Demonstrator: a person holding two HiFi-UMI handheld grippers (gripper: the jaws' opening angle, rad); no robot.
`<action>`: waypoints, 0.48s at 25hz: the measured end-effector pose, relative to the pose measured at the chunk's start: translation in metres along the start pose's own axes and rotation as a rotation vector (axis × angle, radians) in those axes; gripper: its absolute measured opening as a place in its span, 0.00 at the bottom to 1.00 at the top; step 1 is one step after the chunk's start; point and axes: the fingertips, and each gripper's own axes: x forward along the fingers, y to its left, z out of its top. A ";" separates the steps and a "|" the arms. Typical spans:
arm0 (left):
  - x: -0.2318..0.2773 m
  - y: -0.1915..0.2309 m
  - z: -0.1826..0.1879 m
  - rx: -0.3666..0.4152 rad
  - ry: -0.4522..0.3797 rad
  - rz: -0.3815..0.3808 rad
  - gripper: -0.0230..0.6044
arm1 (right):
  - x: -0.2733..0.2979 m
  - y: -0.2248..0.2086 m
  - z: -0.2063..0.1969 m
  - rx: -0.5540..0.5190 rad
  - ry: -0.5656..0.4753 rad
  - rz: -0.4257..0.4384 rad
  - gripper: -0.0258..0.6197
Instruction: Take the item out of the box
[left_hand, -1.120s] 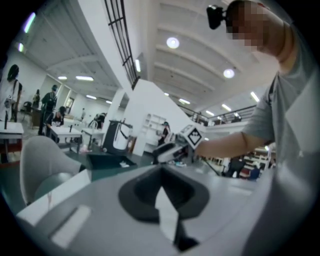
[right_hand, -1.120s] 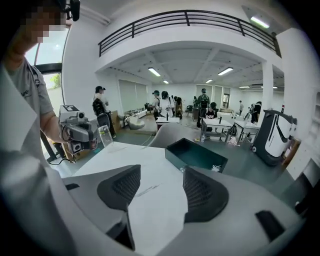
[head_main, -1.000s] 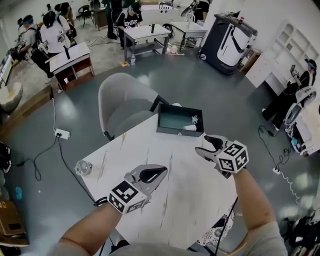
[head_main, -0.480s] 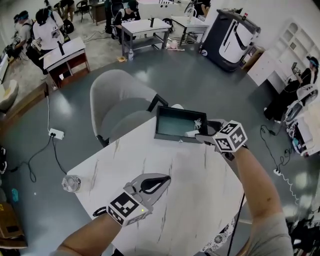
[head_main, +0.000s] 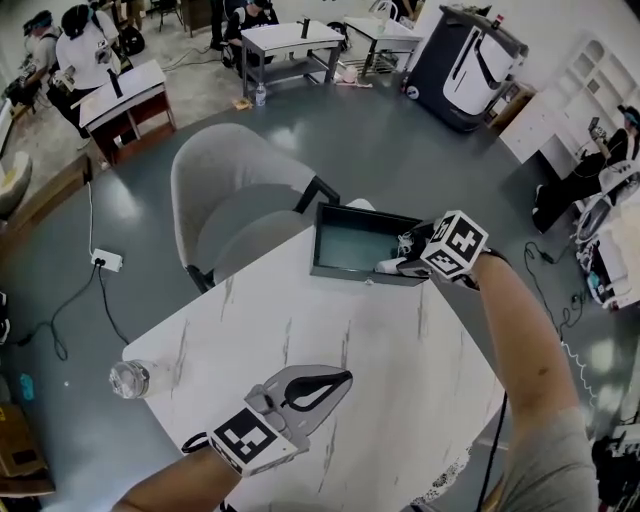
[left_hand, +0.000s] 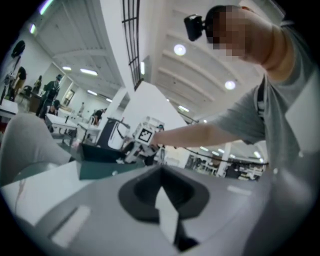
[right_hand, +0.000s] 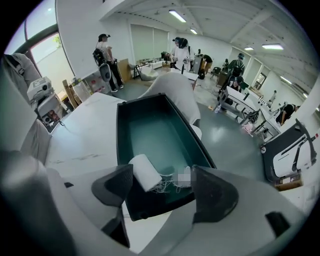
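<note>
The right gripper (head_main: 403, 264) points down into the right end of the dark box (head_main: 345, 270). Its jaws have just been opening, and a white roll (head_main: 386, 267) lies in the box at its fingertips, not clamped. The left gripper (head_main: 340, 381) hovers over the white table (head_main: 300, 320), fingertips together, with a clear bottle (head_main: 130, 379) well off to their left.

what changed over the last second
The right gripper swung from over the table to the near right corner of the box and tipped down; its jaws have just been opening, with the white roll between them but not gripped. The left gripper stays shut and empty; box and roll have not moved.
</note>
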 end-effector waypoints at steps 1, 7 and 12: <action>0.000 -0.001 0.001 0.001 -0.006 -0.004 0.04 | 0.004 -0.001 0.000 -0.006 0.022 0.007 0.54; 0.001 -0.001 0.003 -0.021 -0.025 -0.012 0.04 | 0.020 -0.006 -0.007 0.011 0.142 0.075 0.59; 0.002 0.003 0.001 -0.042 -0.032 -0.012 0.04 | 0.027 -0.007 -0.006 0.031 0.203 0.136 0.60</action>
